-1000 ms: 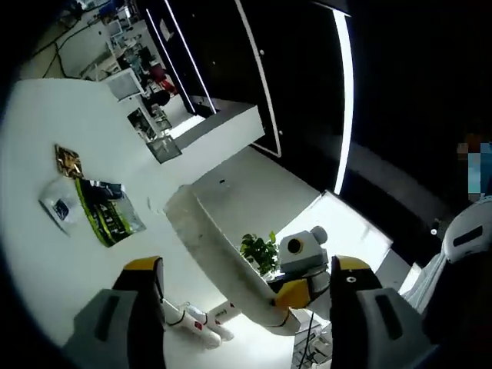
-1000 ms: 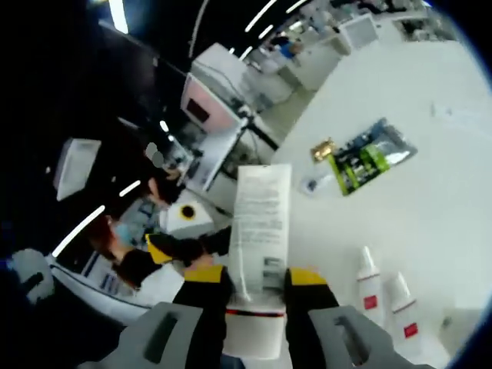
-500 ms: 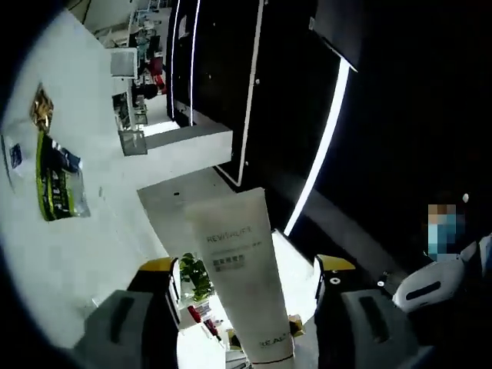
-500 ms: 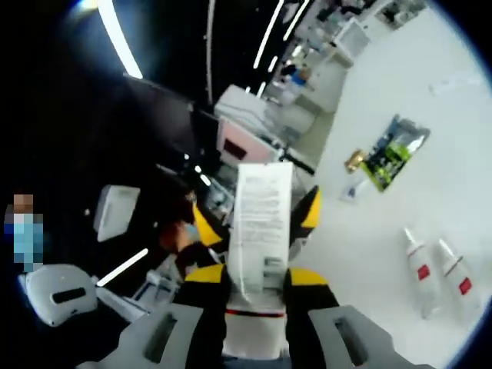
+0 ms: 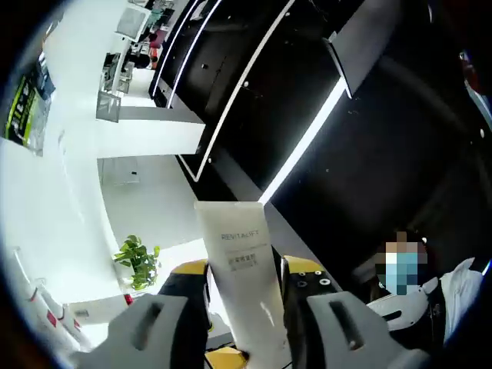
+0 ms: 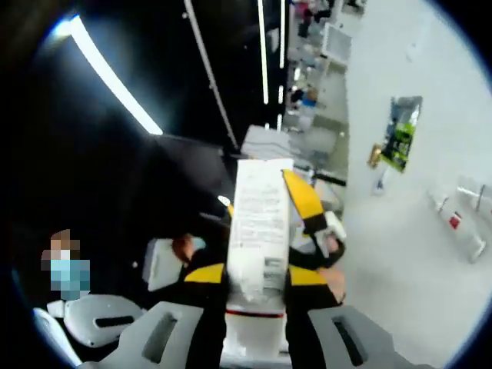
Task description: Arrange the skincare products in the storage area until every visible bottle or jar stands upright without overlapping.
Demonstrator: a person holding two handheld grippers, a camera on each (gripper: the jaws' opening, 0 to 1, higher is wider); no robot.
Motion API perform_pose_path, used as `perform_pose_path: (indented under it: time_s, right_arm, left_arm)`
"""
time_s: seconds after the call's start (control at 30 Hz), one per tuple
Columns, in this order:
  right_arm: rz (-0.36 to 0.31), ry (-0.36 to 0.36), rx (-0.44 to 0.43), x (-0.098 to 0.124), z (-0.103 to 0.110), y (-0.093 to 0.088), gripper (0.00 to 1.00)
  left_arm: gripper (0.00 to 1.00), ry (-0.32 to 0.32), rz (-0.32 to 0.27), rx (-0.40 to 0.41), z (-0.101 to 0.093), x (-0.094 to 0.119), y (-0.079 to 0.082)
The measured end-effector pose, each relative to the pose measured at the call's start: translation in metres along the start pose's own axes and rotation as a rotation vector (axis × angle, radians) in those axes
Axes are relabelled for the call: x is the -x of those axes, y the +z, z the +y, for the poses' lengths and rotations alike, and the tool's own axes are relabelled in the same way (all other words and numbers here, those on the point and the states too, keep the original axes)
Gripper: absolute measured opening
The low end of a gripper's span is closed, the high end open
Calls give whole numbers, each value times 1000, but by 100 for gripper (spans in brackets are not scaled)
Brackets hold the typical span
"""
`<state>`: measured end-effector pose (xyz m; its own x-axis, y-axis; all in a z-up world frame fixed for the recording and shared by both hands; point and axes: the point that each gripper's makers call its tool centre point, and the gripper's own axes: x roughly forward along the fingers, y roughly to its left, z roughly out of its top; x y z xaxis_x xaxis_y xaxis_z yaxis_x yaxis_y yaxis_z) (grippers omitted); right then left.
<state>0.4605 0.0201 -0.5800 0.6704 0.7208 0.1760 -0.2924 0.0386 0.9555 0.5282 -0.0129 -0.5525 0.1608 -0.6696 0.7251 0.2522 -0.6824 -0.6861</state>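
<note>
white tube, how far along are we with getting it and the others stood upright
Done: nothing visibly stood up yet. In hand: the white tube is lifted off the table, with the left gripper and right gripper both closed on it. Left: set it upright, then the two small white bottles lying flat on the table.

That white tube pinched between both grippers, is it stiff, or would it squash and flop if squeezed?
The white tube is probably soft plastic: its flat crimped end suggests walls that give under the jaws. It looks light, since it stays straight in the right gripper. Its smooth surface might slip, so the left gripper pinching it too likely helps.
</note>
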Motion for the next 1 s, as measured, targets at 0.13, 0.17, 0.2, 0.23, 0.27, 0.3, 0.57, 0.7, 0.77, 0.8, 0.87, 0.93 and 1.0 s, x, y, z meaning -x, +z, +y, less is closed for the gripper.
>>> perform_pose_path:
  time_s: [0.13,0.17,0.2,0.23,0.27,0.3,0.57,0.7,0.77,0.8,0.87,0.93,1.0]
  right_arm:
    - [-33,60,-45,8,10,0,20]
    - [-41,84,-63,11,13,0,20]
    - [-48,101,-76,12,16,0,20]
    - [-53,123,-94,14,19,0,20]
    - [-59,148,-112,17,23,-1,20]
    - [-63,162,-125,19,25,-1,20]
    - [-115,289,-250,36,37,2,20]
    - [-123,302,-282,46,34,7,20]
    - [-125,294,-290,47,30,3,20]
    - [-140,312,-290,49,32,3,20]
    - [-164,318,-310,54,33,5,20]
    - [-168,315,-310,57,32,6,20]
    - [-186,323,-327,60,31,9,21]
  left_arm:
    - [25,-24,7,11,2,-8,-10]
    - [24,-37,8,32,1,-10,-13]
    - [23,-45,6,42,1,-11,-14]
    - [21,-57,8,53,0,-12,-16]
    - [20,-70,8,70,-1,-13,-19]
    - [19,-79,11,85,-2,-14,-21]
    - [18,-137,21,159,-1,-26,-37]
    - [16,-142,35,184,4,-34,-43]
    - [18,-136,63,171,6,-39,-50]
    - [17,-130,77,167,8,-40,-52]
    - [16,-117,85,166,11,-42,-51]
    - [16,-97,107,167,15,-43,-55]
    - [16,-84,109,162,17,-45,-57]
